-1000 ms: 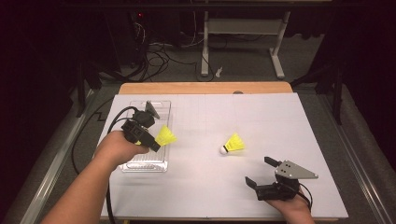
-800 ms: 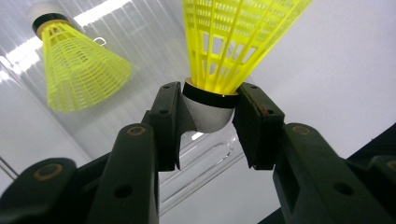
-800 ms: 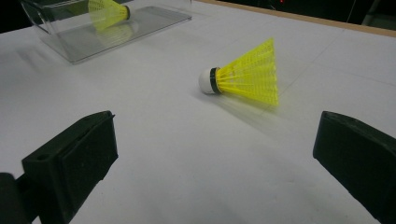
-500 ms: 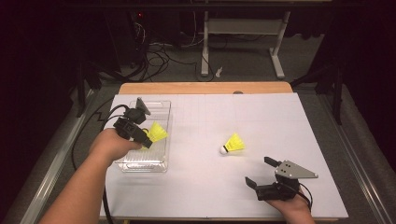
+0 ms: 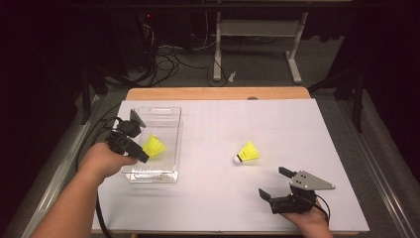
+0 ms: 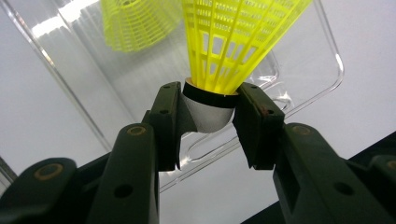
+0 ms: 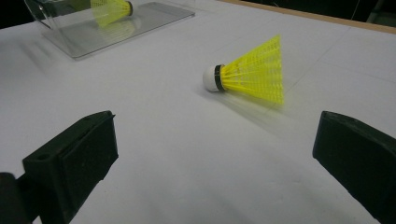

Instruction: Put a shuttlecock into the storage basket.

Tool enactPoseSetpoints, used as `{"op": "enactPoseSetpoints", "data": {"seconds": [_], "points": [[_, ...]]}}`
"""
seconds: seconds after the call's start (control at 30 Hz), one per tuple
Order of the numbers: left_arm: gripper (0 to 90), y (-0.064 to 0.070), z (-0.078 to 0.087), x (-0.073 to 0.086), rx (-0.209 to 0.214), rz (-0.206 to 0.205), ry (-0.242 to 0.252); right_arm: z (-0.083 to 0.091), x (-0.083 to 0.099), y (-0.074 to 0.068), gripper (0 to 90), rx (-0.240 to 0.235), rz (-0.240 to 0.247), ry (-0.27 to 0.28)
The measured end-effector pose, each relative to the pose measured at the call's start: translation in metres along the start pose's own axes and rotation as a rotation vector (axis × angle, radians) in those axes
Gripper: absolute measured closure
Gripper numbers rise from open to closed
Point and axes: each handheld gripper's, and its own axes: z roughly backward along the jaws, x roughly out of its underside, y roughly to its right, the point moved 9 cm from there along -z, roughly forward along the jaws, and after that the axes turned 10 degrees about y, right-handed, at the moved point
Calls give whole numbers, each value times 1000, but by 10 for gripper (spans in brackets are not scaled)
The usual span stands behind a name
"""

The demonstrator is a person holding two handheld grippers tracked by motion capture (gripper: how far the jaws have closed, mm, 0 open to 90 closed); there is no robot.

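Two yellow shuttlecocks are in play. Over the last second the left hand-held gripper (image 5: 141, 156) has carried one shuttlecock (image 5: 154, 147) from the bin's near edge to above the clear bin (image 5: 171, 116), jaws clamped on its cork. Release looks next. The second shuttlecock (image 5: 247, 153) lies on the worktop (image 5: 297, 129); the right hand-held gripper (image 5: 274, 183) waits, jaws wide apart.
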Motion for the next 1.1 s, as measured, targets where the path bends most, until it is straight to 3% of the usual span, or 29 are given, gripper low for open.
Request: {"op": "enactPoseSetpoints", "data": {"seconds": [0.37,0.73,1.1], "points": [[628,-12,-3,17,-6,28,-15,0,0,0,5,-2,5,2],[628,-15,-2,20,-8,27,-15,0,0,0,5,-3,7,1],[628,-18,-13,24,-16,37,-24,-1,1,-1,5,-8,6,-4]]}}
